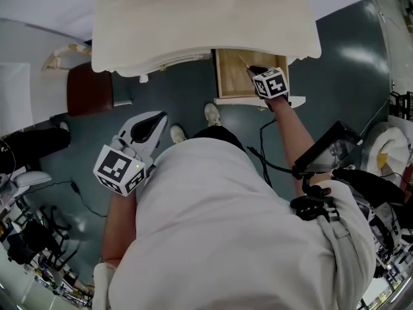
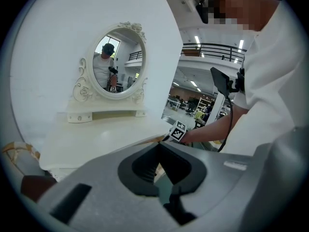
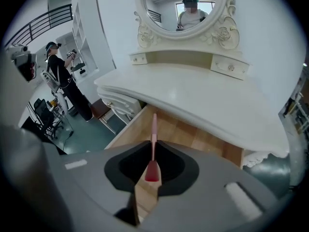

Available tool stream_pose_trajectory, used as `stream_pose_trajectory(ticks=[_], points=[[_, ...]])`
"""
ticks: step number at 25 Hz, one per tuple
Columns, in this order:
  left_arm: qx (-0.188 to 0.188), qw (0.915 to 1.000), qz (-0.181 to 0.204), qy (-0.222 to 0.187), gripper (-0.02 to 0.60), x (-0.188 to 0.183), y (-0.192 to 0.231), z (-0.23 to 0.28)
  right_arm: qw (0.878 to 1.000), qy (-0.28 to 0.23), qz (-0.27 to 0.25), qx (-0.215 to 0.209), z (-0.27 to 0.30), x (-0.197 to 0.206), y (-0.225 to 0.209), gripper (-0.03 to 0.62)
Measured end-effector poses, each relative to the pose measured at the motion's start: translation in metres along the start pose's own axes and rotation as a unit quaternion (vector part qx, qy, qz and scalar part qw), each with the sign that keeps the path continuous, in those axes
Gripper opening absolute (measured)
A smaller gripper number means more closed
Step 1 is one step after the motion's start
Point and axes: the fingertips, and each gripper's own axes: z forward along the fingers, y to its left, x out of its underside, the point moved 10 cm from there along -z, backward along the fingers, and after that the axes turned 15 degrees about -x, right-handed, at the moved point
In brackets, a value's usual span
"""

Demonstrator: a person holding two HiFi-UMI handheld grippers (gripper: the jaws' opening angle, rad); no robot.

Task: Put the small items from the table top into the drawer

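Note:
The open wooden drawer [image 1: 231, 76] juts out under the white dressing table [image 1: 193, 18]. My right gripper [image 1: 256, 71] hangs over it, shut on a slim pink stick [image 3: 153, 141] with a red near end. The stick points forward over the drawer's bare floor [image 3: 193, 134], below the table's front edge [image 3: 193, 95]. My left gripper [image 1: 157, 119] is held back by my body, left of the drawer, and looks shut with nothing in it. In the left gripper view the left gripper [image 2: 159, 170] faces the table top [image 2: 96, 139], where no small items show.
A brown stool [image 1: 90, 90] stands left of the table. My shoes [image 1: 211, 113] are on the grey floor just before the drawer. An oval mirror [image 3: 179, 8] rises at the table's back. Another person [image 3: 60, 76] stands far off to the left.

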Motion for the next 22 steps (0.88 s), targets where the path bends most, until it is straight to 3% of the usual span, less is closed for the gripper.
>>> stream_pose_trajectory(ticks=[11, 22], points=[[-0.041, 0.9991, -0.013, 0.006, 0.000, -0.002, -0.012, -0.022, 0.998, 0.049, -0.018, -0.028, 0.039, 0.001, -0.001, 0.044], [-0.082, 0.9955, -0.041, 0.024, 0.000, -0.004, -0.006, 0.004, 0.994, 0.098, -0.019, -0.048, 0.097, -0.006, -0.037, 0.045]])
